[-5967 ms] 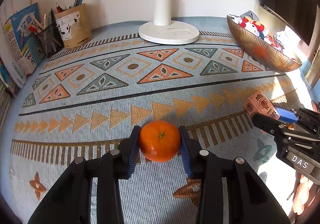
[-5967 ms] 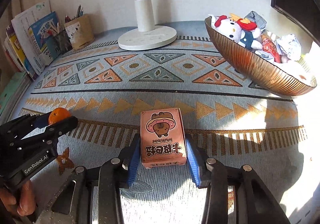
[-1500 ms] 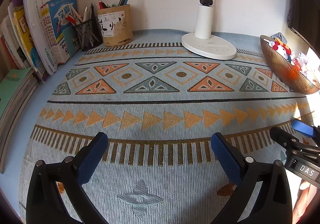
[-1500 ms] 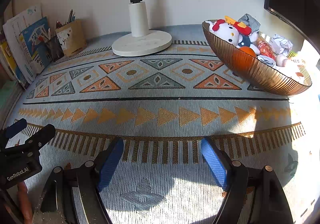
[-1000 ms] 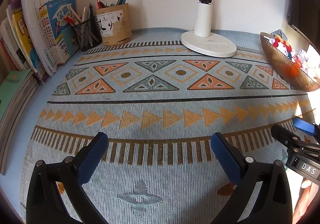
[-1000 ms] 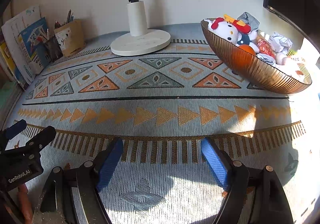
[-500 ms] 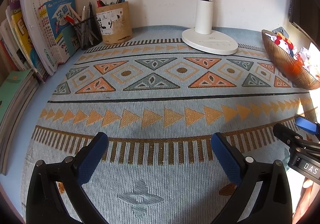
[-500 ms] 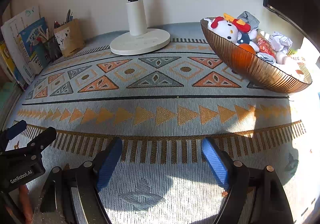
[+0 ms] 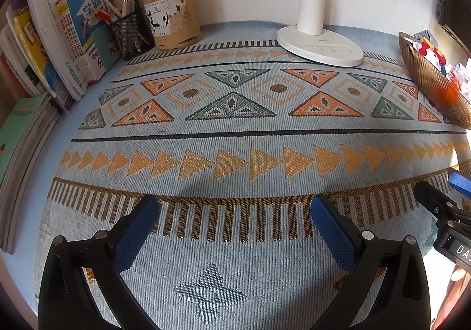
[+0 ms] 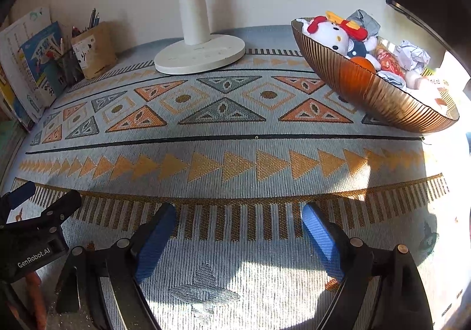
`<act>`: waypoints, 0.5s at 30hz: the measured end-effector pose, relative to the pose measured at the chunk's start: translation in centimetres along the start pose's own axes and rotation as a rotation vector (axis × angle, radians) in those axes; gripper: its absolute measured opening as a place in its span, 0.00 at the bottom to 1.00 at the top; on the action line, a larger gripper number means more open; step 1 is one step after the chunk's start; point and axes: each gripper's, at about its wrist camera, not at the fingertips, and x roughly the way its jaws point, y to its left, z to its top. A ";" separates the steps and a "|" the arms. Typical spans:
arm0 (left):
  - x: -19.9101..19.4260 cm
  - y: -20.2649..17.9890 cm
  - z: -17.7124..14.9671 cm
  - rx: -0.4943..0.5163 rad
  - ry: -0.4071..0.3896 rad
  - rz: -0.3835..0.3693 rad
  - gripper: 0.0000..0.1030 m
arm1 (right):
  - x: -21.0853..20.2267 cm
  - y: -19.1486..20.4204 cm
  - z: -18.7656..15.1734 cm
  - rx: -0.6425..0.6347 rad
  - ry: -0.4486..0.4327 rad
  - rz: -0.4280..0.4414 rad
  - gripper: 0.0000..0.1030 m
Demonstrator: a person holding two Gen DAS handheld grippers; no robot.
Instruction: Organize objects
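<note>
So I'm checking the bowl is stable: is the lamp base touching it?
Apart. The right wrist view shows bare patterned cloth between the lamp base and the bowl.

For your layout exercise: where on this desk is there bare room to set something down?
Free: the patterned mat between the lamp base, the bowl and both hand-held grippers. Crowded: the bowl, and the left edge with books and pen holders.

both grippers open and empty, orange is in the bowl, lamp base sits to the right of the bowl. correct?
Not quite: the lamp base sits to the left of the bowl, as the right wrist view shows. The rest holds: the left gripper and right gripper are both open and empty, and the orange lies in the bowl.
</note>
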 end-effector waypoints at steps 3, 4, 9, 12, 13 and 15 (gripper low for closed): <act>0.4 0.7 0.2 -0.042 0.020 -0.030 1.00 | 0.3 0.2 0.1 -0.010 0.015 -0.009 0.92; 0.7 1.0 0.2 -0.062 0.030 -0.051 1.00 | 0.3 0.3 0.1 -0.016 0.020 -0.009 0.94; 0.8 1.2 0.4 -0.077 0.021 -0.041 1.00 | 0.7 0.5 0.2 -0.026 0.038 -0.007 1.00; 0.8 1.1 0.4 -0.077 0.021 -0.042 1.00 | 0.7 0.5 0.2 -0.027 0.038 -0.007 1.00; 0.8 1.1 0.5 -0.076 0.021 -0.043 1.00 | 0.7 0.5 0.2 -0.027 0.037 -0.009 1.00; 0.8 1.1 0.5 -0.077 0.021 -0.042 1.00 | 0.7 0.5 0.2 -0.028 0.032 -0.009 1.00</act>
